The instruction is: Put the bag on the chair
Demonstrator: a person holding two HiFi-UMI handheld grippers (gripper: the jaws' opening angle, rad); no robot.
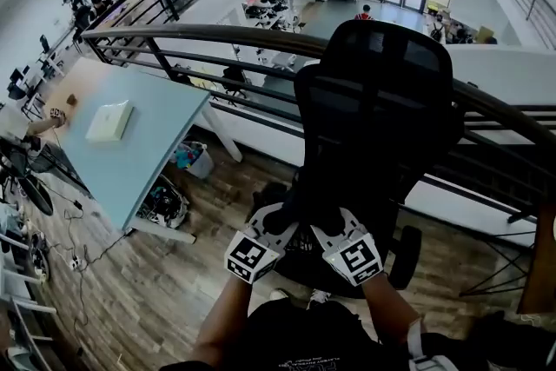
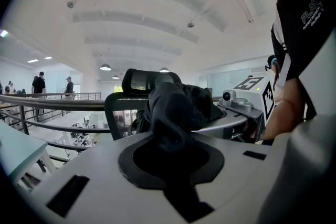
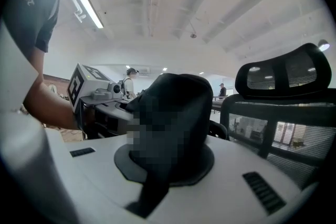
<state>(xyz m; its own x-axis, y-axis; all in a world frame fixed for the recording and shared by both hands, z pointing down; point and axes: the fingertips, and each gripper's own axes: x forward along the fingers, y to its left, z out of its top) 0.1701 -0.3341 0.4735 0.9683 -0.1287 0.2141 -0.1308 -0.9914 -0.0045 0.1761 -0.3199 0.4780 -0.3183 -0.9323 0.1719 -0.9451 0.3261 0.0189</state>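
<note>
The black office chair (image 1: 373, 109) stands in front of me with its high mesh back against the railing. I hold the black fabric bag (image 1: 304, 206) low over the seat, where it blends into the dark chair. My left gripper (image 1: 274, 220) is shut on a bunched fold of the bag (image 2: 173, 105), and my right gripper (image 1: 335, 220) is shut on another fold of the bag (image 3: 170, 107). Fabric hides both sets of fingertips. The left gripper view shows the right gripper (image 2: 247, 98) close by, with the chair's headrest (image 2: 140, 80) behind the bag. In the right gripper view the chair (image 3: 283, 78) rises at right.
A light blue table (image 1: 143, 156) with a white box (image 1: 109, 121) stands at left, with baskets (image 1: 188, 157) under it. A dark metal railing (image 1: 217, 35) runs behind the chair above a lower floor. Cables lie on the wood floor (image 1: 130, 282).
</note>
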